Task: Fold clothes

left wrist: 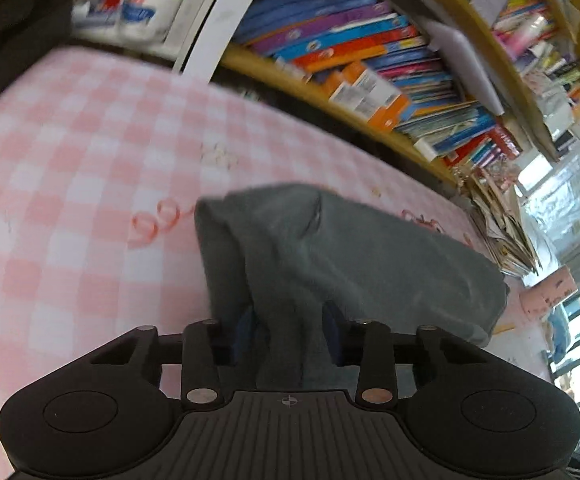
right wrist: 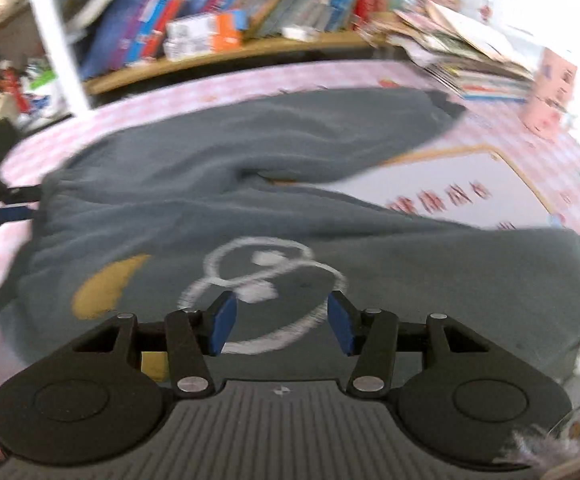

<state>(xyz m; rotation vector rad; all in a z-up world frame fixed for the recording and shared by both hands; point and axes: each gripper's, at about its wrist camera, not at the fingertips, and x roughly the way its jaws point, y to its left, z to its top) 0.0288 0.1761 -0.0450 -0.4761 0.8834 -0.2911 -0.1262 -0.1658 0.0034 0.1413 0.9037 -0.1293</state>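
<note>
A dark grey garment (right wrist: pixel 290 184) with a white ring print and a yellow patch lies spread on the pink checked tablecloth (right wrist: pixel 138 92). My right gripper (right wrist: pixel 280 318) is open and empty, just above the print. In the left wrist view my left gripper (left wrist: pixel 288 334) holds a bunched fold of the grey garment (left wrist: pixel 330 248) between its blue pads, lifted off the cloth (left wrist: pixel 70 160). The left gripper's fingers (right wrist: pixel 8 210) show at the garment's left edge in the right wrist view.
A wooden shelf of books (left wrist: pixel 370 60) runs along the table's far side. A white board with red print (right wrist: pixel 450 184) lies partly under the garment. Stacked papers (right wrist: pixel 470 56) and a pink box (right wrist: pixel 550 92) stand at the far right. A white pole (right wrist: pixel 56 40) rises at the back left.
</note>
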